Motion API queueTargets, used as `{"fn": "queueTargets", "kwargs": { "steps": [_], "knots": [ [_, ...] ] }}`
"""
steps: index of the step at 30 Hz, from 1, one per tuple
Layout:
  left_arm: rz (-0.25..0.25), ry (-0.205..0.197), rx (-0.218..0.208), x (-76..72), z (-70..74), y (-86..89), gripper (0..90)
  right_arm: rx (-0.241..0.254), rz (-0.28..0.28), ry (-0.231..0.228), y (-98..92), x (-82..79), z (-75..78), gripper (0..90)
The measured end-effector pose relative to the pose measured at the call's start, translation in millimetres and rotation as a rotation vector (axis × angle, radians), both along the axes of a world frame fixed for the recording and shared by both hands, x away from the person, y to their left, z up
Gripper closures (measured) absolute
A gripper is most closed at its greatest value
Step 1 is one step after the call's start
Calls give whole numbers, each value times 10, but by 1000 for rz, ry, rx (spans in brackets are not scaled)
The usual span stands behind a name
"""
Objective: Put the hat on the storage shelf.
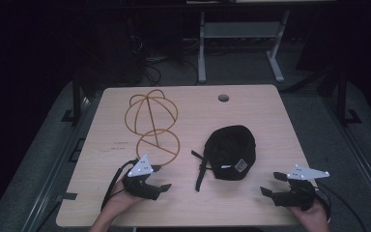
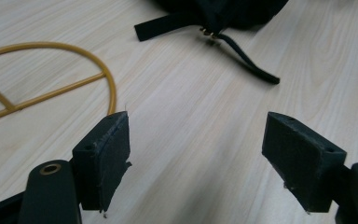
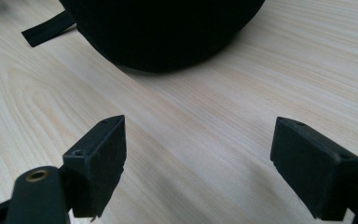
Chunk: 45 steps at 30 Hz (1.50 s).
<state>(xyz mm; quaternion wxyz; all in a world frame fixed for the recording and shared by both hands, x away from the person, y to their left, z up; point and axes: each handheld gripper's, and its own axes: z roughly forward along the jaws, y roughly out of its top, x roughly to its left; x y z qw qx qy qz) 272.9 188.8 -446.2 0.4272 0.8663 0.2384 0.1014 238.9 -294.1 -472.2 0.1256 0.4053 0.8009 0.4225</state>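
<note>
The high view looks forward and down over the whole tabletop (image 1: 251,116). Both gripper views sit low and close above it, sharing the black cap (image 1: 232,152) at their upper edges.

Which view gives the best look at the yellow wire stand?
The high view: the whole yellow wire stand lies on the table, domed frame and round base both visible. The left gripper view catches an arc and some struts of it, at the picture's left.

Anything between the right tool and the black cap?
Nothing: only bare light wooden tabletop separates the open right tool from the black fabric cap. That shows in the right gripper view, and the high view agrees.
</note>
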Motion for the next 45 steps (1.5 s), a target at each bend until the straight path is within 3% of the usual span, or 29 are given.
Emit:
{"fn": "queueTargets", "kwargs": {
  "steps": [7, 21, 35, 40, 45],
  "knots": [
    [-33, -4, -11, -20, 69, -135, 234, 14, -3, -7, -23, -12, 14, 178],
    [-105, 6, 13, 15, 133, -446, 232, 31, -12, -9, -55, -7, 13, 178],
    [-174, 12, -19, 86, 280, -877, 236, 29, -2, -10, -42, -12, 10, 178],
    [-209, 1, 12, 117, 318, -1033, 239, 29, 3, -7, -29, -1, 5, 176],
    [-222, 0, 4, 156, 351, -1143, 240, 28, 2, -8, -30, -10, 9, 176]
  ]
}}
